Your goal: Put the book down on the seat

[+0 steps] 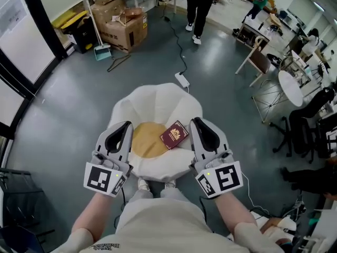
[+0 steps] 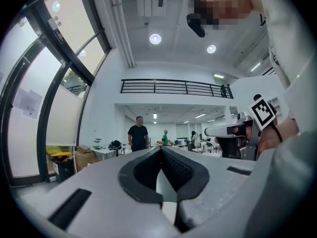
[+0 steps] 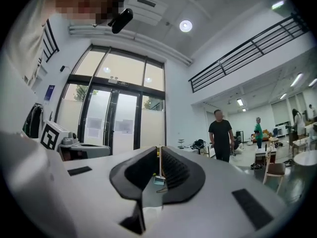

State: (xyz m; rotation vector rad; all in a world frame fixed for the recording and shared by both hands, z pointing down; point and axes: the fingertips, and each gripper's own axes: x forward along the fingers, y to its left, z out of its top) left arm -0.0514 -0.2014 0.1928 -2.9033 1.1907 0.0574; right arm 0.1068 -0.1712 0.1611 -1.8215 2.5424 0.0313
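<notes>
The book [image 1: 174,134], a thin maroon booklet with a gold crest, lies flat on the white seat [image 1: 158,101], overlapping the right edge of the tan cushion [image 1: 147,141]. It appears light and slightly flexible, with a smooth cover that may slip; take hold at a free edge, pinching across its thickness. The left hand-held gripper [image 1: 126,125] and the right hand-held gripper [image 1: 196,122] flank the seat, each with jaws closed on nothing; the right one is just beside the book. A power strip [image 1: 182,79] and its cable lie on the floor behind the seat, cardboard boxes [image 1: 124,28] farther back; nothing obstructs the seat
</notes>
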